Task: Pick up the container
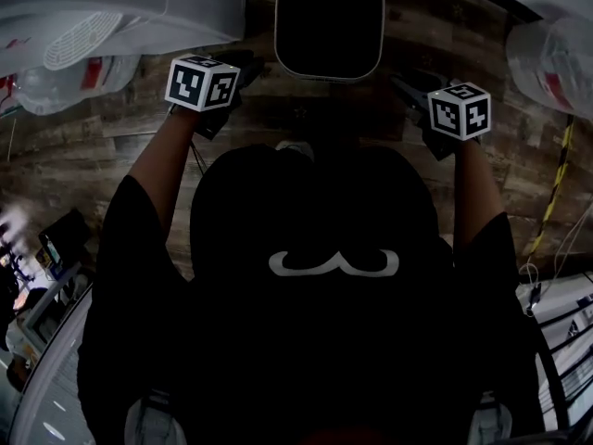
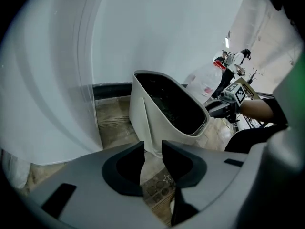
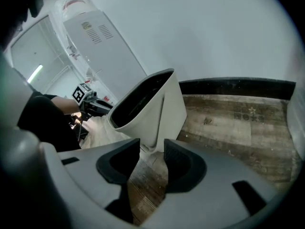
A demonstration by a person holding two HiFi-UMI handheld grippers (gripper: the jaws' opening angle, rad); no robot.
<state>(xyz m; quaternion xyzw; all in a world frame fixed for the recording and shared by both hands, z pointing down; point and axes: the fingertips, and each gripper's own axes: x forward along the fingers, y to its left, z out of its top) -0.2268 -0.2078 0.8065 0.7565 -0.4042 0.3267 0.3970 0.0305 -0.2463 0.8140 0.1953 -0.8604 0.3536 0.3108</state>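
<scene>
A white container [image 1: 329, 21] with a dark inside stands on the wooden floor, seen from above at the top middle of the head view. My left gripper [image 2: 152, 149] is low beside its white side wall [image 2: 143, 113], jaws open, nothing between them. On the opposite side my right gripper [image 3: 151, 147] faces the container [image 3: 167, 109], also open and empty. Neither gripper touches the container. Both marker cubes, left [image 1: 202, 82] and right [image 1: 459, 109], flank it in the head view.
A big white panel [image 1: 120, 7] rises close on the left. Clear plastic bags and bottles [image 1: 556, 58] lie at the right. A white wall with a dark baseboard [image 3: 238, 86] runs behind the container. A yellow-black striped strap [image 1: 554, 179] hangs at the right.
</scene>
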